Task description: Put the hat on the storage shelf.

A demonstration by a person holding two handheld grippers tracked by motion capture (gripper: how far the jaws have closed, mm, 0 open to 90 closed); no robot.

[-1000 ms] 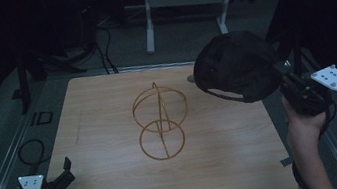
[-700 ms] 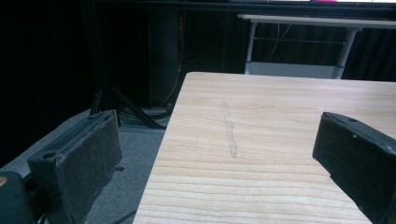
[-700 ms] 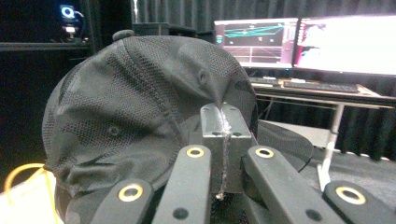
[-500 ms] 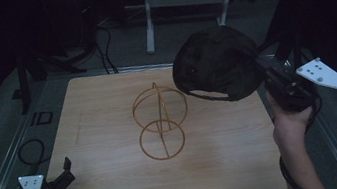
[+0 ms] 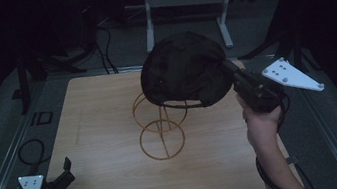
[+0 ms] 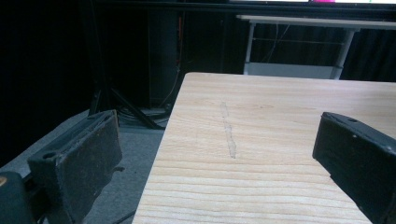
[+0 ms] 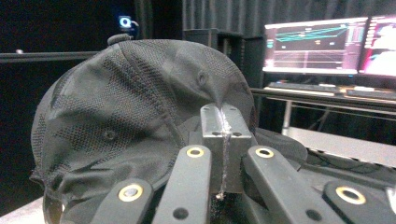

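— Holding the black cap (image 5: 183,69) by a pinch of its fabric, the right gripper (image 5: 232,73) has its jaws clenched tight on the cloth; the right gripper view shows the two pads pressed together with the cap (image 7: 135,116) bulging just beyond them.

— Where does the cap sit in the scene?

— It hangs in the air over the far middle of the wooden table (image 5: 102,135), right above the top of the wire stand (image 5: 161,126). From the high view its lower edge overlaps the stand's upper ring, but whether they touch cannot be told.

— And the stand itself?

— It stands upright near the table's centre, a thin golden frame of hoops with a round ring resting on the wood.

— What of the other hand?

— The left gripper (image 5: 62,173) lies low at the near left corner of the table, well apart from the cap and stand. The left gripper view shows its jaws spread wide, released, with bare table (image 6: 261,140) between them and nothing in its grasp.

— Anything behind?

— Lit monitors (image 7: 322,44) glow on a desk beyond the cap, seen from the right gripper view.
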